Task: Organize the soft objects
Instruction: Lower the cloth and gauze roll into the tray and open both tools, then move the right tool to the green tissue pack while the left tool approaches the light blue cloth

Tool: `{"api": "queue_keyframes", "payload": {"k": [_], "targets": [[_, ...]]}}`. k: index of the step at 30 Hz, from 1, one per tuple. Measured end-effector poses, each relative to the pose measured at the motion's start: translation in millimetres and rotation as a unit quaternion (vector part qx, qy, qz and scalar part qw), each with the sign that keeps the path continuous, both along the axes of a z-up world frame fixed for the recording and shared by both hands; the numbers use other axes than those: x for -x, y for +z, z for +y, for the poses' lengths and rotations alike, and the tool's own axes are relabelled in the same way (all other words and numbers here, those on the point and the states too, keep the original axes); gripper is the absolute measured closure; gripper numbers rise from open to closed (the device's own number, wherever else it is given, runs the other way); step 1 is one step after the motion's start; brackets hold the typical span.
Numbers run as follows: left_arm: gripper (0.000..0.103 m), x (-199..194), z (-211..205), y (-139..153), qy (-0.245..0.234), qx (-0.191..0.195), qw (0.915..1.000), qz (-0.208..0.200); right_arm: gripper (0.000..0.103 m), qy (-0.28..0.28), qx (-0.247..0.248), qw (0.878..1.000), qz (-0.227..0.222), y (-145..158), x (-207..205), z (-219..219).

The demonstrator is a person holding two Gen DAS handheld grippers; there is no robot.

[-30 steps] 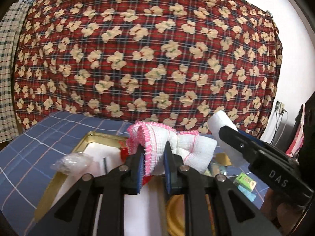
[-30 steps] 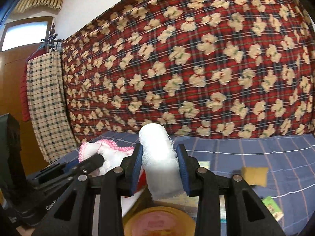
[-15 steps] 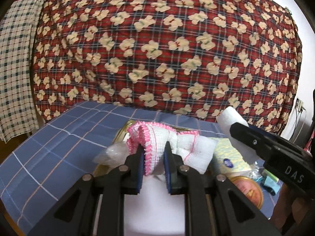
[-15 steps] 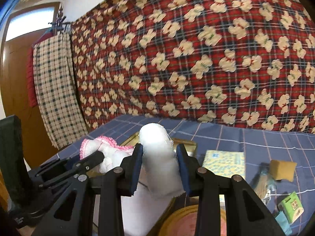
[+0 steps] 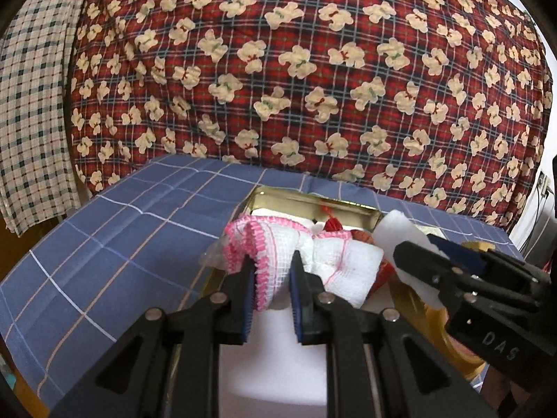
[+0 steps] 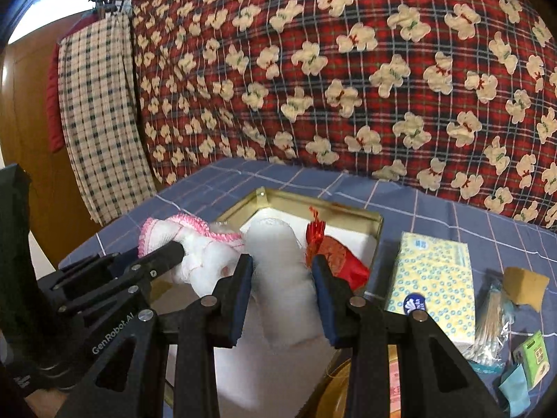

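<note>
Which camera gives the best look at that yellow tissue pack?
The right wrist view: the tissue pack lies in full sight on the blue cloth, right of the gold tin. In the left wrist view I cannot find it.

Left gripper (image 5: pixel 271 271) clamped; right gripper (image 6: pixel 282 271) clamped, side by side.

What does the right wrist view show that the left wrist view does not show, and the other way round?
Only the right wrist view shows the yellow tissue pack, the small packets beside it and a wooden door far left.

Only the left wrist view shows a wall socket at the right edge.

Both show the white cloth with its pink edge, gripped by the left gripper and the right gripper, above the gold tin on the blue checked cover.
</note>
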State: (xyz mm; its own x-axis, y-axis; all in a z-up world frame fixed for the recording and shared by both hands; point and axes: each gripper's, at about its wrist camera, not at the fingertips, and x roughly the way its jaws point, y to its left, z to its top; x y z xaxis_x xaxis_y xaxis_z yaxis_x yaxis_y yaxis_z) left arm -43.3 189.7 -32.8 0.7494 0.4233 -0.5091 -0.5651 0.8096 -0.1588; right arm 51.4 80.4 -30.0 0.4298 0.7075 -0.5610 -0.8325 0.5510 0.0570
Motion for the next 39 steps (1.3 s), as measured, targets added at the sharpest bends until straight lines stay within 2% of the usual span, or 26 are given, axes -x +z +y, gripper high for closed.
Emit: {"api": "queue_keyframes", "payload": {"k": [16,19,20,21,22,25,27,29,33,36,39], "targets": [[0.085,-9.1,6.2,-19.0,-0.004,0.013,0.9991,0.04,0.065,0.007,0.043,0.999,0.012,-18.6,0.3,13.4],[0.071,-9.7,7.6,-21.1,-0.003,0.015,0.9989,0.045,0.062,0.009,0.043,0.999,0.021,-19.8,-1.7,13.4],[0.06,-9.5,7.8,-21.6,0.0,0.015,0.9988,0.046,0.056,0.009,0.041,0.999,0.022,-19.6,-1.9,13.1],[0.054,-9.6,7.8,-21.9,0.001,0.015,0.9988,0.047,0.049,0.006,0.04,0.999,0.022,-18.9,-2.4,12.2],[0.052,-9.9,7.7,-22.3,0.005,0.014,0.9986,0.05,0.048,0.002,0.037,0.999,0.02,-18.0,-3.2,10.6],[0.041,-8.2,7.1,-21.0,0.014,0.007,0.9986,0.05,0.047,0.002,0.026,0.999,0.027,-15.3,-5.1,5.6],[0.029,-7.2,7.0,-20.2,0.014,0.008,0.9988,0.046,0.047,-0.002,0.015,1.0,0.026,-12.1,-5.5,0.1],[0.024,-6.0,6.4,-18.4,0.02,0.004,0.9988,0.044,0.046,-0.004,0.004,1.0,0.026,-9.2,-5.8,-5.8],[0.023,-0.3,5.1,-10.4,0.041,-0.009,0.9987,0.03,0.045,-0.012,-0.014,1.0,0.014,-2.6,-5.4,-22.6],[0.016,4.1,1.1,-3.7,0.047,-0.014,0.9987,0.015,0.045,-0.026,-0.03,0.999,0.008,2.6,-10.6,-42.0],[0.016,5.0,-7.6,1.8,0.048,-0.024,0.9986,0.003,0.044,-0.042,-0.039,0.998,0.003,6.5,-18.4,-65.2]]}}
